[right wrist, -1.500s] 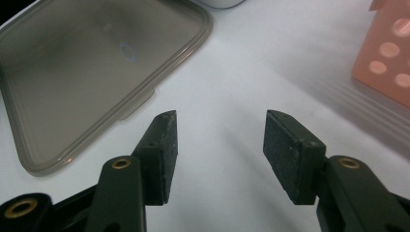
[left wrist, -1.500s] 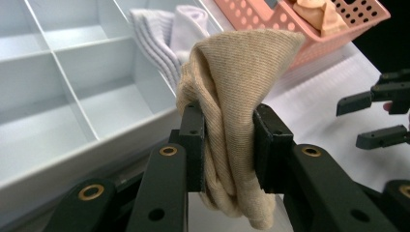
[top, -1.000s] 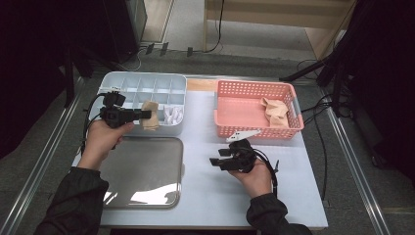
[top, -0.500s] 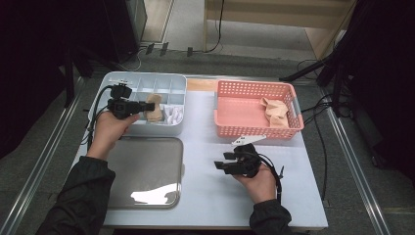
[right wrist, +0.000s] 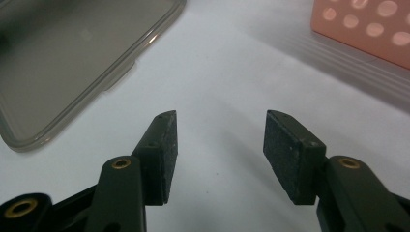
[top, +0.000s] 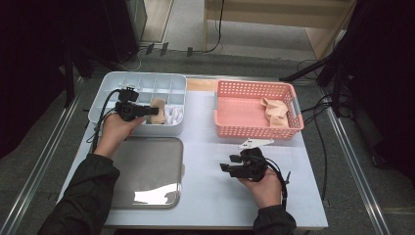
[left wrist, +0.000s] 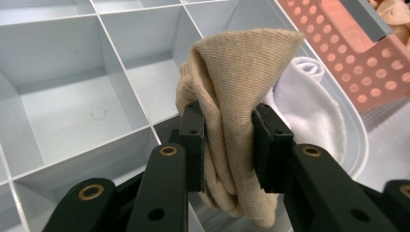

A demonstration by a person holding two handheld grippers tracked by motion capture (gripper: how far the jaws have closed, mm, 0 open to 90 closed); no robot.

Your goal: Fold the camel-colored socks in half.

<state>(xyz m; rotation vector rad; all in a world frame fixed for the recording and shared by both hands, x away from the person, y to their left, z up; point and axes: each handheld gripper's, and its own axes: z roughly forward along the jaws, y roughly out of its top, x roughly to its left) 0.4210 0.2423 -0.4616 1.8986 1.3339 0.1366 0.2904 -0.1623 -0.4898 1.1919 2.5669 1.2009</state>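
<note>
My left claw [left wrist: 226, 145] is clamped on a folded tan sock [left wrist: 237, 101], soft, light and floppy, so I grip its bunched middle, holding it over the grey divided box [left wrist: 72, 96] beside a white sock [left wrist: 309, 106], while farther off my right claw [top: 234, 166] rests wide open.

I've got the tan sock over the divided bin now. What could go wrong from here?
1. The left gripper pinches the folded tan knit sock by its middle, with loose fabric below the jaws; on release it may unfold or straddle a divider of the pale blue compartment box.
2. A white fabric piece already lies in the neighbouring compartment; the sock could land on it.
3. The right gripper sits open over the white table, too far to help.
</note>
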